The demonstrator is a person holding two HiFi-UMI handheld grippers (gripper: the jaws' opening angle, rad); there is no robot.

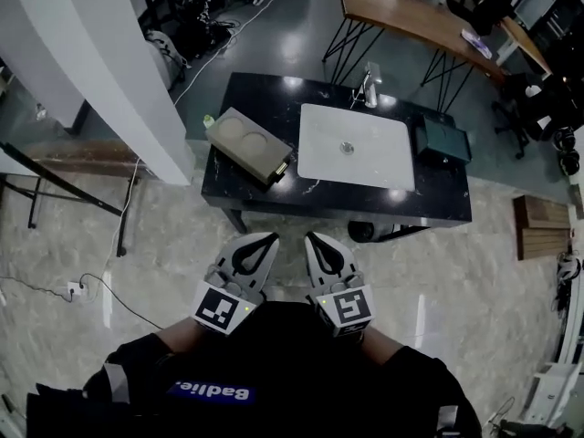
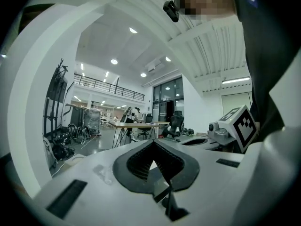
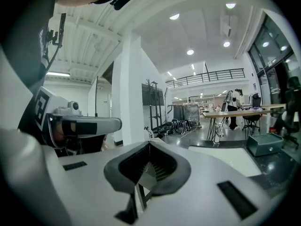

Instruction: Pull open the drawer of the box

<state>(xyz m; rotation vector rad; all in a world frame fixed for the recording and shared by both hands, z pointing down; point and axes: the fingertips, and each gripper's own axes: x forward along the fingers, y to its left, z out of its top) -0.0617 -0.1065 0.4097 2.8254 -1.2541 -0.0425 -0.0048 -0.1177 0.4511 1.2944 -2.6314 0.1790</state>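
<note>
On the black counter (image 1: pixel 438 203) a flat tan box (image 1: pixel 248 144) with two round recesses in its top lies at the left end. A small dark green box (image 1: pixel 443 140) sits at the right end and shows again in the right gripper view (image 3: pixel 265 144). I cannot make out a drawer front on either. My left gripper (image 1: pixel 260 242) and right gripper (image 1: pixel 319 242) are held side by side close to my body, short of the counter's near edge. Both are shut and empty, the jaws meeting at a point in the left gripper view (image 2: pixel 151 142) and the right gripper view (image 3: pixel 149 142).
A white sink (image 1: pixel 356 144) with a faucet (image 1: pixel 370 85) fills the counter's middle. A white pillar (image 1: pixel 109 62) stands at the left with a cable and socket (image 1: pixel 75 290) on the tiled floor. A wooden table (image 1: pixel 411 16) stands beyond the counter.
</note>
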